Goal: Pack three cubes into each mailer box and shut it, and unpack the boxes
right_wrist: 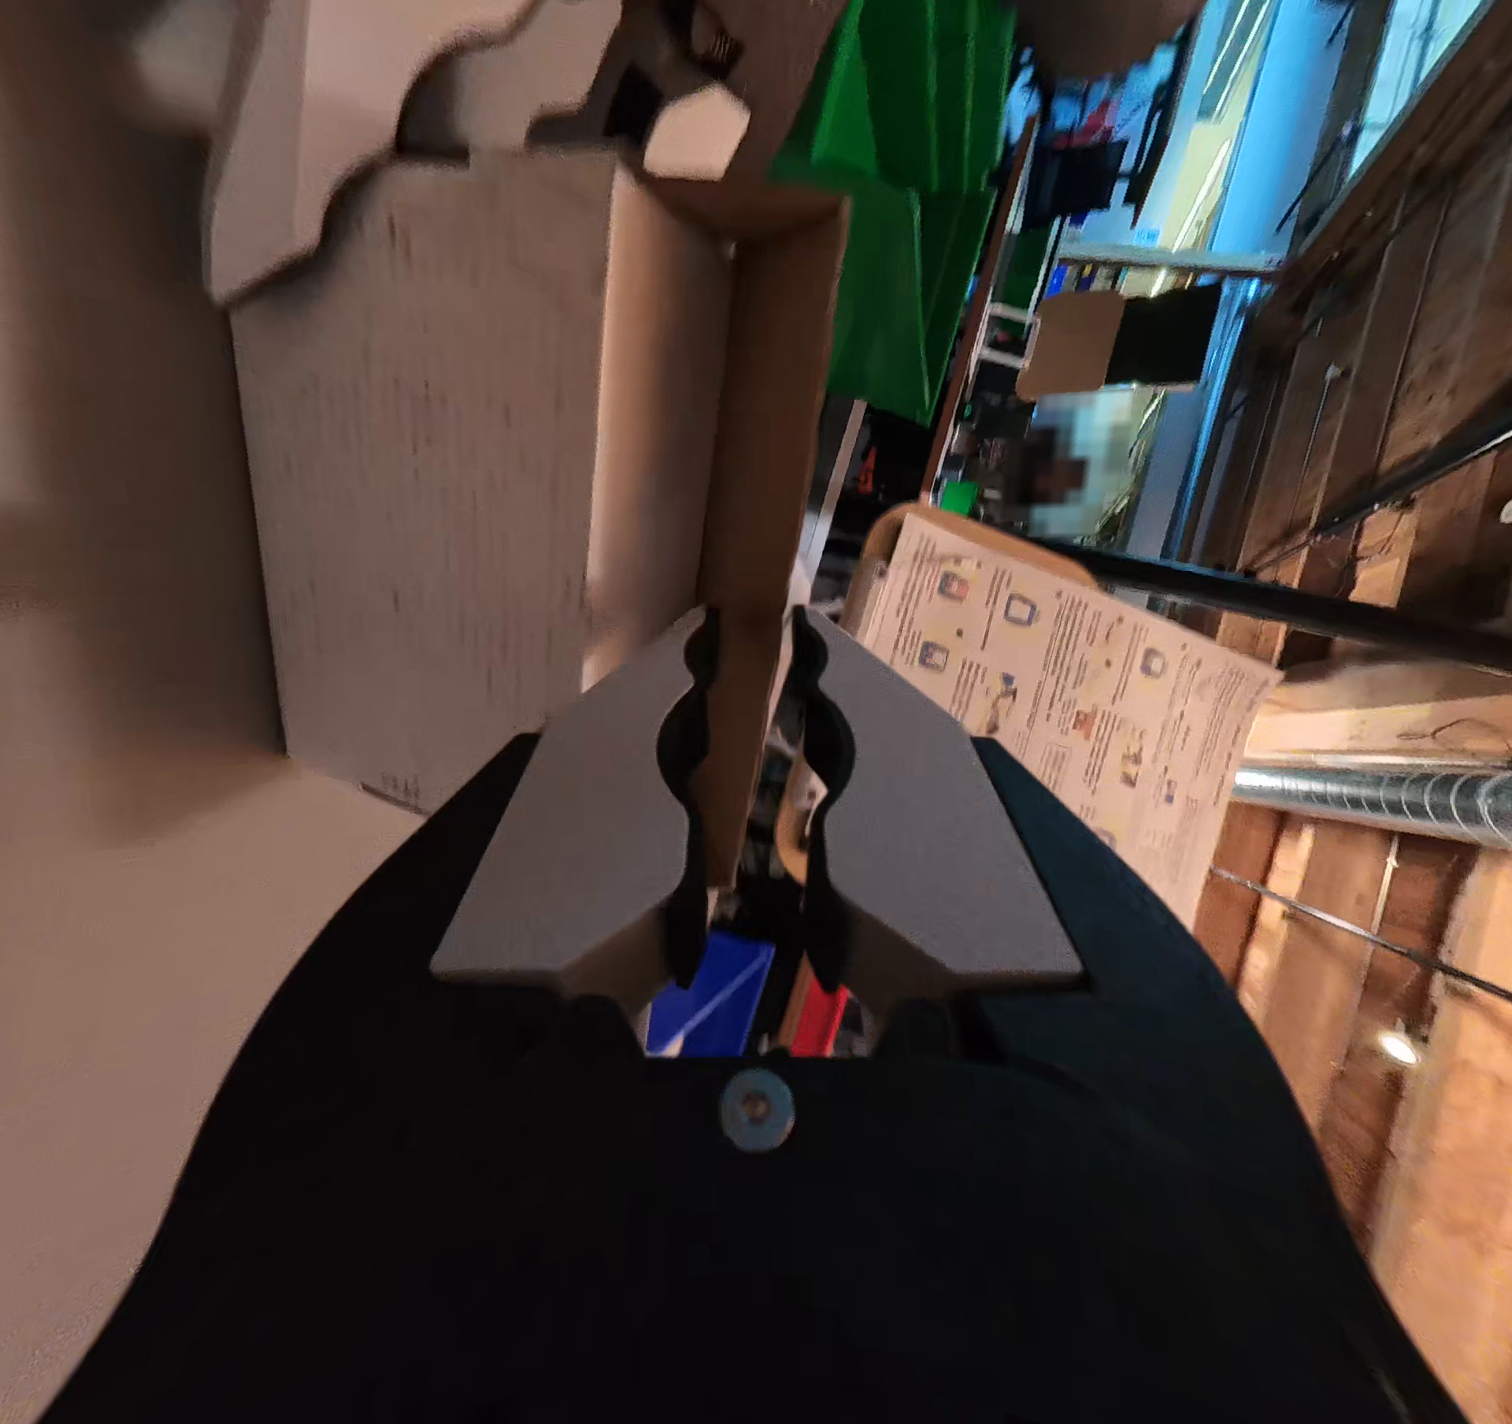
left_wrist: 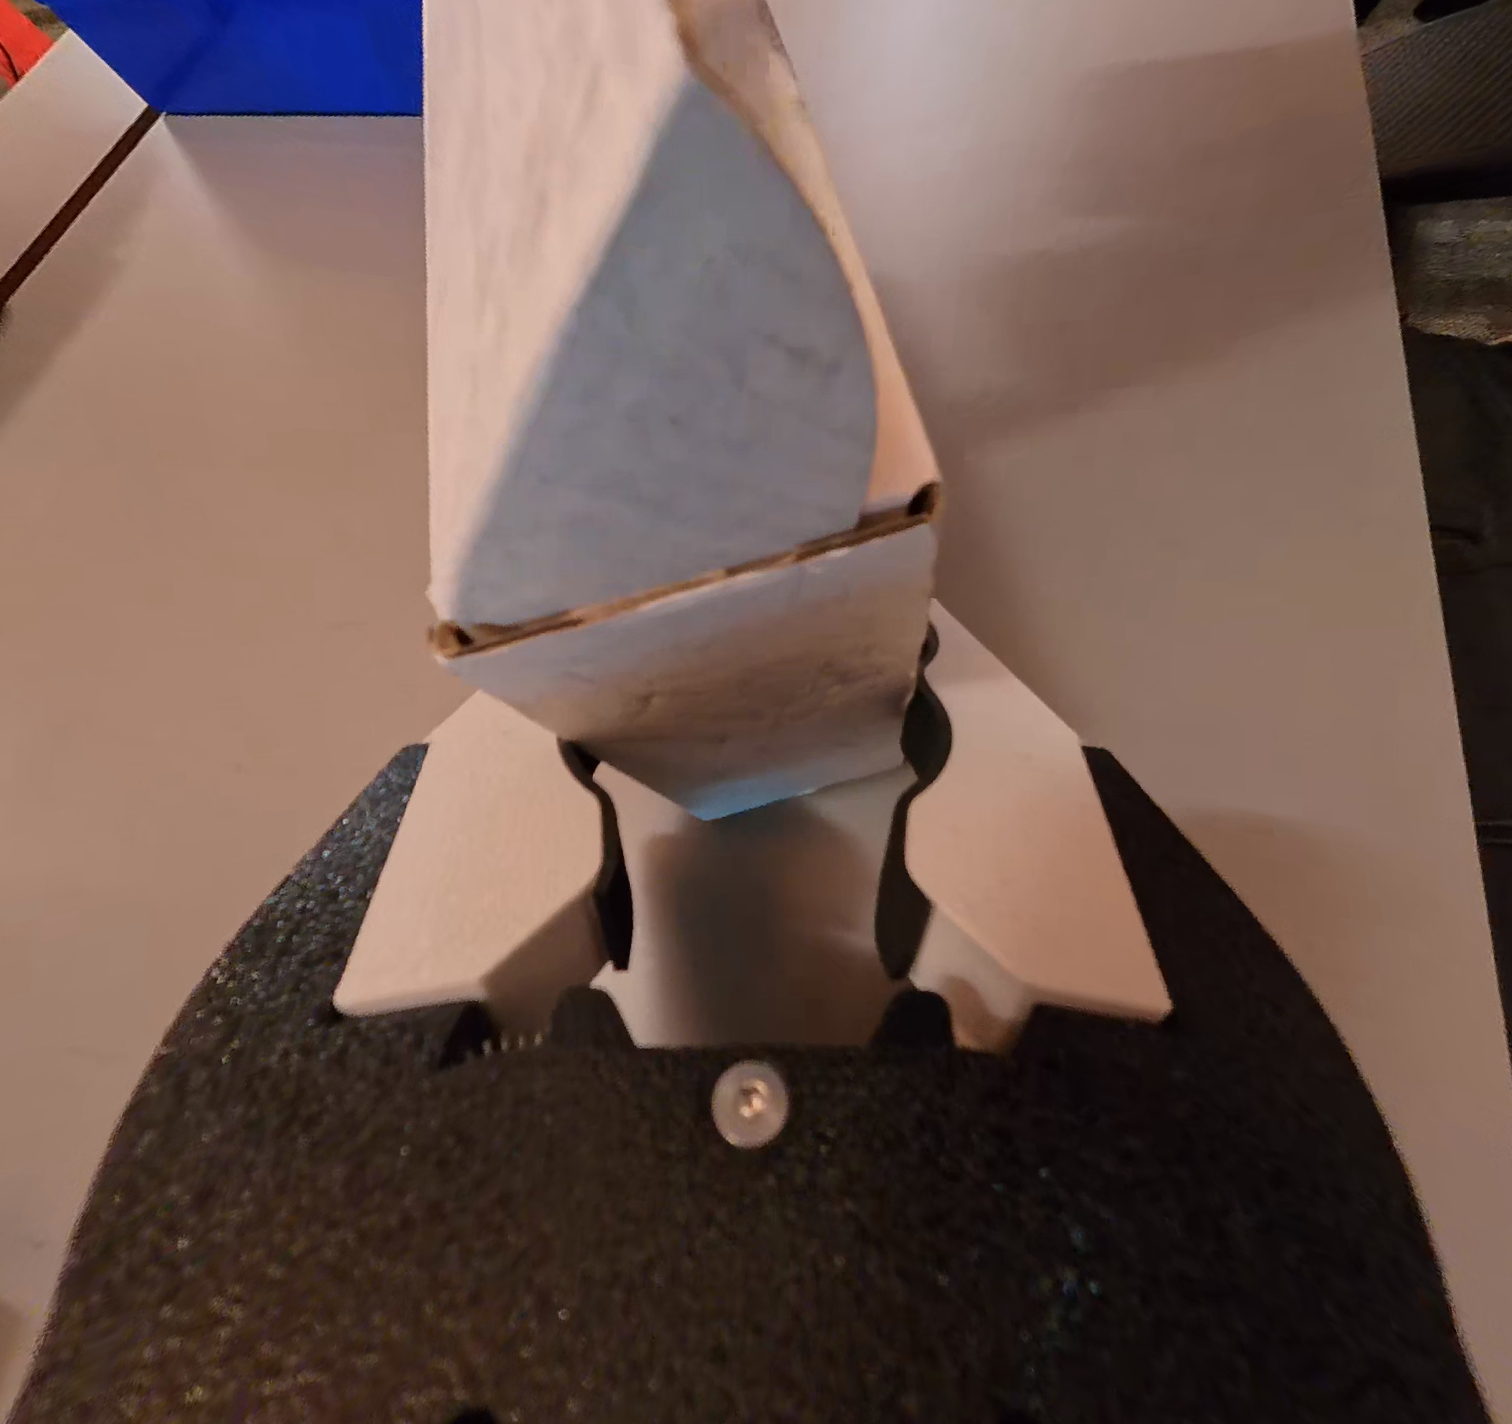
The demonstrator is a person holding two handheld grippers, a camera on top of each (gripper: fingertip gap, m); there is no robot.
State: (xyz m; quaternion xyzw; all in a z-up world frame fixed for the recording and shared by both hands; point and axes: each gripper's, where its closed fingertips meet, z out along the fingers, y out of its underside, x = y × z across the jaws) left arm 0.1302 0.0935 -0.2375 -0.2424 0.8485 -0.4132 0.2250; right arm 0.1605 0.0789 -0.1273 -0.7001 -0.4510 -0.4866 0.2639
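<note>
Left gripper [left_wrist: 749,738] fingers clamping white mailer box [left_wrist: 564,304] corner, bare tabletop [left_wrist: 204,485] at nine o'clock; right gripper [right_wrist: 753,632] fingers pinching brown flap [right_wrist: 769,419] edge.

I can see one white mailer box [left_wrist: 573,255], two grippers, left [left_wrist: 749,738] and right [right_wrist: 757,632], and one white table [left_wrist: 204,485].

The mailer box [left_wrist: 654,370] stands raised over the surface [left_wrist: 229,419], its near end between the left gripper's [left_wrist: 749,738] fingers. A bin [left_wrist: 245,2] lies behind at the surface's far edge.
</note>
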